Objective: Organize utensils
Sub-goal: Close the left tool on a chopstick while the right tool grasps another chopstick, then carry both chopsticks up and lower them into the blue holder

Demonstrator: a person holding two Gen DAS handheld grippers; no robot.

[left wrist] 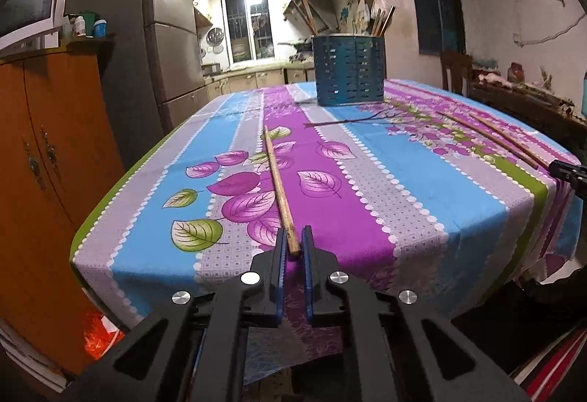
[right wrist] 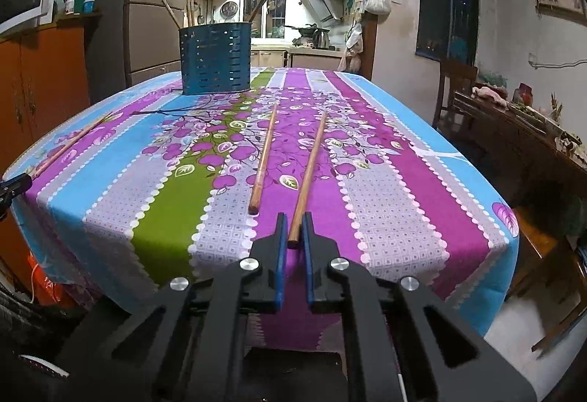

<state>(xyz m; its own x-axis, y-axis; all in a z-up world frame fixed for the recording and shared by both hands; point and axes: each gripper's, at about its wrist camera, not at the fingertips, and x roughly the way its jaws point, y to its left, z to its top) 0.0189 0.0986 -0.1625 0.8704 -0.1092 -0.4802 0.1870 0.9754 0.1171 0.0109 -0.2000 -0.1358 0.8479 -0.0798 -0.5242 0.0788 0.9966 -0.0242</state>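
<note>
Three chopsticks flat on worktop (right wrist: 403, 203). My left gripper (left wrist: 293, 243) straddles near end of one chopstick (left wrist: 279, 187), right gripper (right wrist: 294, 229) another (right wrist: 307, 178); grip unclear. Blue holder (right wrist: 215, 60) far end.

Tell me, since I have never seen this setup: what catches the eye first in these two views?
The bright striped tablecloth with purple leaves fills both views. At its far end stands a blue slotted utensil holder with chopsticks poking out. Loose wooden chopsticks lie on the cloth: the left tool straddles the near end of one chopstick, and the right tool straddles the right chopstick of a pair.
</note>
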